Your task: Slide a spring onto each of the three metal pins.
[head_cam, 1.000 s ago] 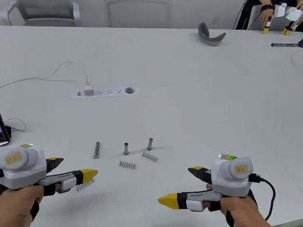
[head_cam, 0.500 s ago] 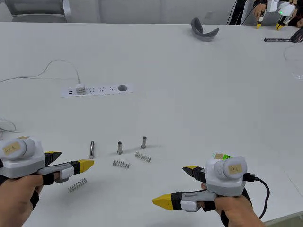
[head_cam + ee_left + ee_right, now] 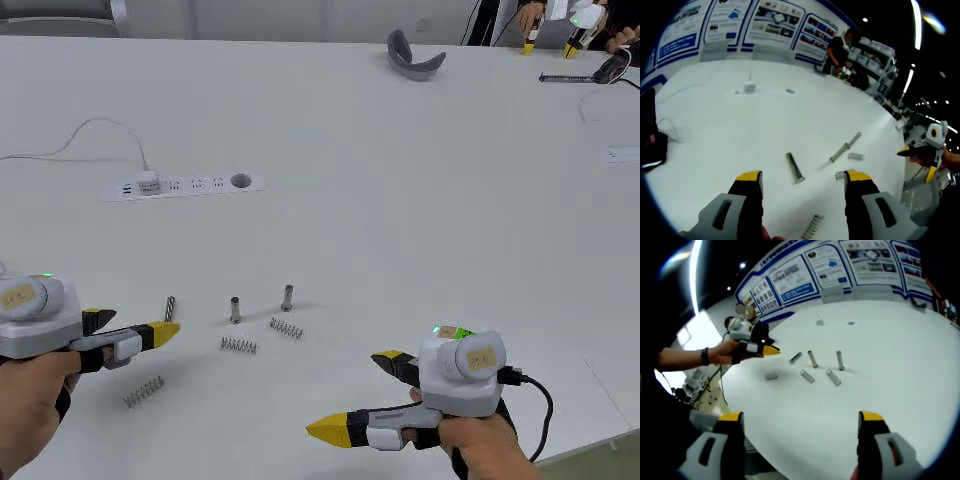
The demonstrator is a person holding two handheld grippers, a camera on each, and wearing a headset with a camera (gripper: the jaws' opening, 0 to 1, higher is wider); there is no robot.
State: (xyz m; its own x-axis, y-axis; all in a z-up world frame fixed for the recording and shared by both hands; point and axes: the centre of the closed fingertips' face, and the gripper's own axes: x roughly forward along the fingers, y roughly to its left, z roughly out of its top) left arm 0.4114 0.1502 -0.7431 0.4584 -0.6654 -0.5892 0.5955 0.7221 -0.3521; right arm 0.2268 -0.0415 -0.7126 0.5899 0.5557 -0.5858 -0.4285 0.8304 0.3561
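Over the last second the left hand-held gripper (image 3: 132, 326) has drawn off the near spring (image 3: 144, 391). Its yellow tip was right at that spring. Now the spring lies apart from it, on the person's side of the tip, loose on the table (image 3: 400, 220). The head view has swung too, so the shift of everything else across the picture is the camera's, not the things'. The jaws stand apart and hold nothing. In the left gripper view the nearest pin (image 3: 794, 167) shows ahead between them. The right hand-held gripper (image 3: 355, 394) hangs as before, jaws wide apart and empty, well off from the parts.

For the task, this means no pick has been made. The middle pin (image 3: 236, 309) and the far pin (image 3: 288, 297) stand beyond the left hand-held gripper's tip. The second spring (image 3: 239, 345) and third spring (image 3: 286, 328) lie just in front of them, between the two hand-held grippers. No pin appears to carry a spring, so all three seem yet to be fitted. The near spring probably needs a fresh approach.

The table is plain white, smooth and wide. Far beyond both hand-held grippers lie a power strip (image 3: 185, 185) with a white cable (image 3: 85, 132) and a grey curved band (image 3: 415, 60). Blue-framed posters (image 3: 840, 265) line the wall, and another person (image 3: 840, 45) stands beyond the table.
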